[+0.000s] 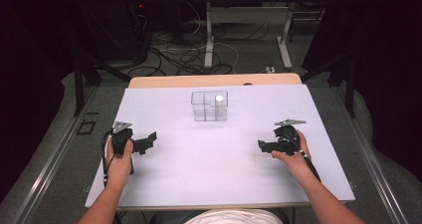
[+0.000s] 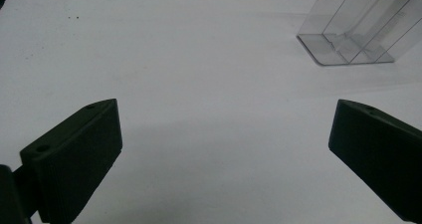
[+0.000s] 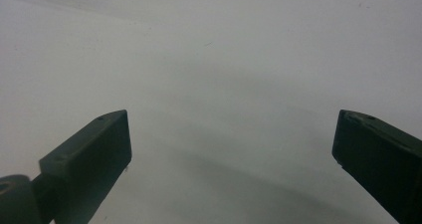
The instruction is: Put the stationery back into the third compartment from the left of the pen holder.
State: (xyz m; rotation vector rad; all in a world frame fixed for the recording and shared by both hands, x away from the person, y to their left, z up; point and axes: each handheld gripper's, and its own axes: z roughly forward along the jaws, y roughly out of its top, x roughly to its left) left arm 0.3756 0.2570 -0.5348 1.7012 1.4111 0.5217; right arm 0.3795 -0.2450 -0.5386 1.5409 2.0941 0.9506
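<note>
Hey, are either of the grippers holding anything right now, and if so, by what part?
Nothing is held. The left gripper and right gripper both stand open over the white table, apart from the clear box.

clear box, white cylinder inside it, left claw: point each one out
clear box [image 1: 201, 110], high view, front wall
white cylinder [image 1: 219, 104], high view, upper body
left claw [image 1: 146, 142], high view, between the tips

A box [image 1: 209, 106] stands on the surface [image 1: 219, 174] near the middle of its far edge, with a tube [image 1: 219, 104] upright in its right compartment. The left gripper [image 1: 145, 142] lies near the left edge, the right gripper [image 1: 265, 145] near the right edge, both well apart from the box.
</note>
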